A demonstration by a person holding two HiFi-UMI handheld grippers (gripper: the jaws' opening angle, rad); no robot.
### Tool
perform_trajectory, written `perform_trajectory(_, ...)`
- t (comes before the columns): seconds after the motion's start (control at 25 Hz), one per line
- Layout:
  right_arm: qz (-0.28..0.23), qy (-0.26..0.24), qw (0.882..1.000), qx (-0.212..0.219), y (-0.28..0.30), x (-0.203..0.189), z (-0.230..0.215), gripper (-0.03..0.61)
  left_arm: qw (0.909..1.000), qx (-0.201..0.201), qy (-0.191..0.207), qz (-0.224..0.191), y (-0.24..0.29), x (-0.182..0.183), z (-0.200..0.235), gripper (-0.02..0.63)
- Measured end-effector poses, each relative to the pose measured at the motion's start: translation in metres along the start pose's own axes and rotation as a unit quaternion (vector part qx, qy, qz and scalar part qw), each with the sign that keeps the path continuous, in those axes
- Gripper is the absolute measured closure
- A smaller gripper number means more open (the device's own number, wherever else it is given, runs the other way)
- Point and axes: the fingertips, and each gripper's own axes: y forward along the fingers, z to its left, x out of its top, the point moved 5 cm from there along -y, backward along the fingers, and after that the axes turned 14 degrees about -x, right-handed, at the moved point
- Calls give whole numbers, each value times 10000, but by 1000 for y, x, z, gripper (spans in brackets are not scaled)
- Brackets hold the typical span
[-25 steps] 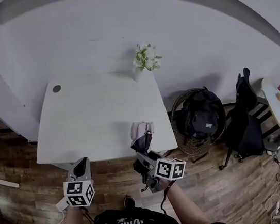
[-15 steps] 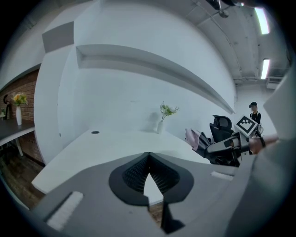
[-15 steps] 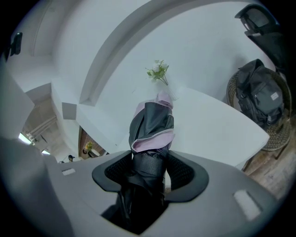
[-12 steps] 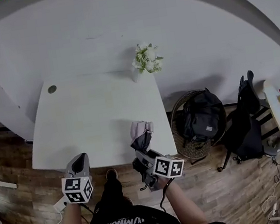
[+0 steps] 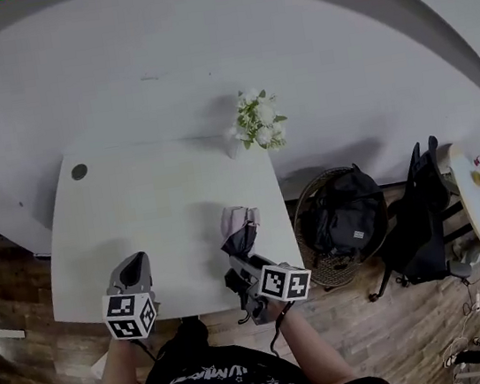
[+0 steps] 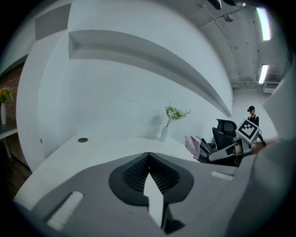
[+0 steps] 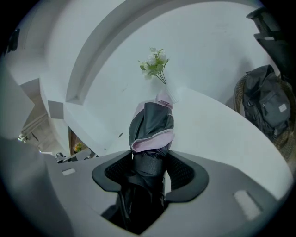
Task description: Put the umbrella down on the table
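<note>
A folded umbrella (image 5: 241,233), black with pale pink edging, sticks forward out of my right gripper (image 5: 244,260), which is shut on it. It hangs over the front right part of the white table (image 5: 153,208). In the right gripper view the umbrella (image 7: 151,134) rises from between the jaws of my right gripper (image 7: 149,172), its tip pointing at the flowers. My left gripper (image 5: 132,274) is shut with nothing in it, over the table's front left edge. The left gripper view shows my left gripper (image 6: 149,172) with jaws together and the umbrella (image 6: 194,147) at the right.
A vase of white flowers (image 5: 256,121) stands at the table's back right corner. A round cable hole (image 5: 80,172) is at the back left. Right of the table a wicker basket (image 5: 322,264) holds a black backpack (image 5: 343,211); a dark chair (image 5: 418,214) stands further right.
The person has stepped closer to the table; both grippers now reach over its front edge. The umbrella stays held in the right gripper. The left gripper stays shut.
</note>
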Motion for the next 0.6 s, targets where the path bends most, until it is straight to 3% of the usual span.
perform_trajectory(0.6, 270, -136, 9975, -637, 89, 61, 10, 328, 9996, -152, -228, 16, 68, 29, 72, 611)
